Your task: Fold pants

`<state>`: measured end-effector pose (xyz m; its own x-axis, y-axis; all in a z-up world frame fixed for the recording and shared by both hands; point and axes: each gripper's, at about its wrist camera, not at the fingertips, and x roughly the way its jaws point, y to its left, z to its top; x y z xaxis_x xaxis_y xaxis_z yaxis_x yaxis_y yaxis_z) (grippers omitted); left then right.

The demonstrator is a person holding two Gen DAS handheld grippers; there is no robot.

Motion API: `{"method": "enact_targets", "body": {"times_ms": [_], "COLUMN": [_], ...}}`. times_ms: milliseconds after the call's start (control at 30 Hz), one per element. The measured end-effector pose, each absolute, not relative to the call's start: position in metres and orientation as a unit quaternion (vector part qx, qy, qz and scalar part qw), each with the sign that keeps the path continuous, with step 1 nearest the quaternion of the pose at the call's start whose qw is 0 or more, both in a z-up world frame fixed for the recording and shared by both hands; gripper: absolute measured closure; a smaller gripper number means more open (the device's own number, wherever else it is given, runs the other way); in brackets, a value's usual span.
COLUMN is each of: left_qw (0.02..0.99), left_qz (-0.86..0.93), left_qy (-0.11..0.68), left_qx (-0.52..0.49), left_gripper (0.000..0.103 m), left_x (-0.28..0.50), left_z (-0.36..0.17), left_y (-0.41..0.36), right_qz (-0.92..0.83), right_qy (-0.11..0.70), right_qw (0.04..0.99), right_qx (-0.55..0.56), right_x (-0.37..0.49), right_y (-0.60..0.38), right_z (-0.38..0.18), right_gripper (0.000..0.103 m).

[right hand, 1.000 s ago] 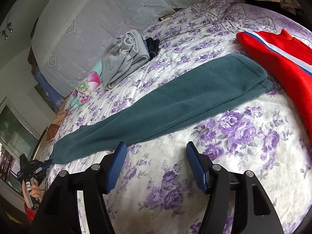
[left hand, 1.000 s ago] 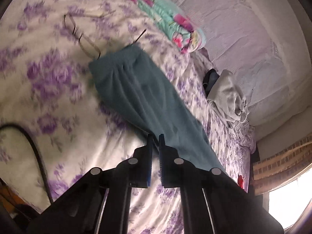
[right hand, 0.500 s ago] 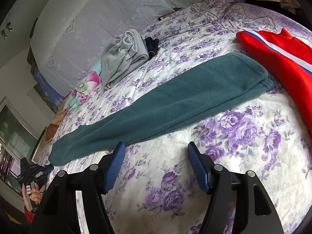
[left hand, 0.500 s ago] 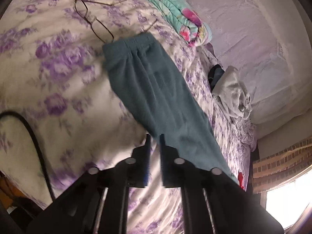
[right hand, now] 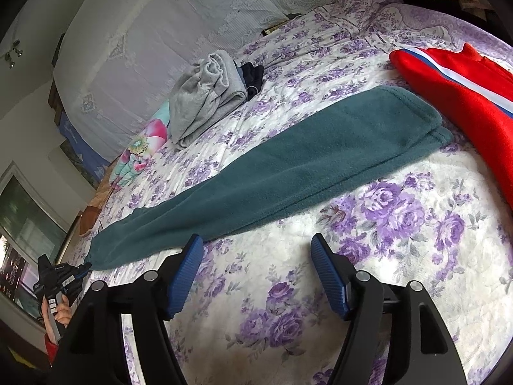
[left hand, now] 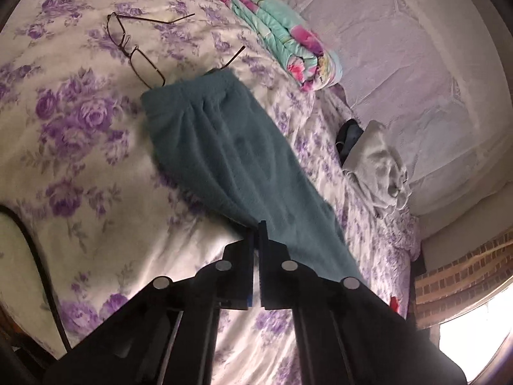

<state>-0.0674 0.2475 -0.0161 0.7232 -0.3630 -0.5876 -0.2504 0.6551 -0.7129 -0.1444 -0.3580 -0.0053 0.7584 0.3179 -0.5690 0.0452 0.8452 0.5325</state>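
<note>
While the teal pants (right hand: 282,166) are laid out lengthwise across the floral bedspread (right hand: 400,256), their near edge is pinched between the closed jaws of the left gripper (left hand: 256,229). Beyond the waistband, eyeglasses (left hand: 134,51) are seen. Short of the pants, the right gripper (right hand: 256,253) is held with jaws spread, gripping nothing.

Around you there's the purple-flowered bedspread (right hand: 400,218), wire-framed glasses (left hand: 134,51) lying open on it, a rolled floral quilt (left hand: 285,45) by the headboard, a grey garment pile (right hand: 202,96) beside something dark, and a red striped garment (right hand: 465,86) at the right.
</note>
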Motion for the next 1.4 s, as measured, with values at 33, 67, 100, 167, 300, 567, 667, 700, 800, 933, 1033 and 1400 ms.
{"method": "enact_targets", "body": {"times_ms": [33, 67, 100, 167, 300, 567, 667, 700, 800, 933, 1033, 1400], "left_qw": [0.833, 0.833, 0.833, 0.835, 0.836, 0.856, 0.861, 0.863, 0.866, 0.864, 0.862, 0.859], "left_qz": [-0.035, -0.036, -0.038, -0.043, -0.049, -0.080, -0.089, -0.091, -0.096, -0.103, -0.106, -0.108], "left_qy": [0.368, 0.366, 0.365, 0.360, 0.353, 0.309, 0.300, 0.297, 0.288, 0.284, 0.286, 0.299], "left_qx": [-0.413, -0.412, -0.414, -0.414, -0.416, -0.407, -0.401, -0.399, -0.397, -0.402, -0.404, -0.402], "left_gripper": [0.102, 0.102, 0.102, 0.102, 0.102, 0.102, 0.102, 0.102, 0.102, 0.102, 0.102, 0.102], "left_x": [-0.066, -0.065, -0.064, -0.062, -0.053, -0.039, -0.034, -0.032, -0.027, -0.020, -0.017, -0.009], "left_z": [-0.014, -0.013, -0.012, -0.008, 0.001, 0.040, 0.053, 0.057, 0.068, 0.074, 0.074, 0.060], "left_y": [0.248, 0.247, 0.247, 0.246, 0.245, 0.240, 0.237, 0.236, 0.235, 0.235, 0.235, 0.247], "right_qz": [0.076, 0.075, 0.076, 0.076, 0.074, 0.111, 0.140, 0.152, 0.205, 0.267, 0.294, 0.119], "right_qy": [0.339, 0.340, 0.341, 0.343, 0.345, 0.341, 0.347, 0.350, 0.365, 0.391, 0.390, 0.308], "right_qw": [0.899, 0.898, 0.898, 0.899, 0.899, 0.873, 0.855, 0.848, 0.822, 0.790, 0.775, 0.794], "right_qx": [0.268, 0.267, 0.267, 0.264, 0.261, 0.330, 0.360, 0.369, 0.387, 0.390, 0.400, 0.511], "right_x": [-0.145, -0.144, -0.144, -0.144, -0.143, -0.133, -0.121, -0.117, -0.100, -0.069, -0.048, -0.085], "right_y": [-0.358, -0.358, -0.358, -0.357, -0.355, -0.346, -0.333, -0.328, -0.298, -0.244, -0.218, -0.369], "right_z": [-0.006, -0.006, -0.006, -0.006, -0.005, 0.000, -0.002, -0.002, -0.004, -0.010, -0.012, -0.022], "right_gripper": [0.033, 0.032, 0.032, 0.031, 0.031, 0.028, 0.028, 0.028, 0.028, 0.028, 0.028, 0.040]}}
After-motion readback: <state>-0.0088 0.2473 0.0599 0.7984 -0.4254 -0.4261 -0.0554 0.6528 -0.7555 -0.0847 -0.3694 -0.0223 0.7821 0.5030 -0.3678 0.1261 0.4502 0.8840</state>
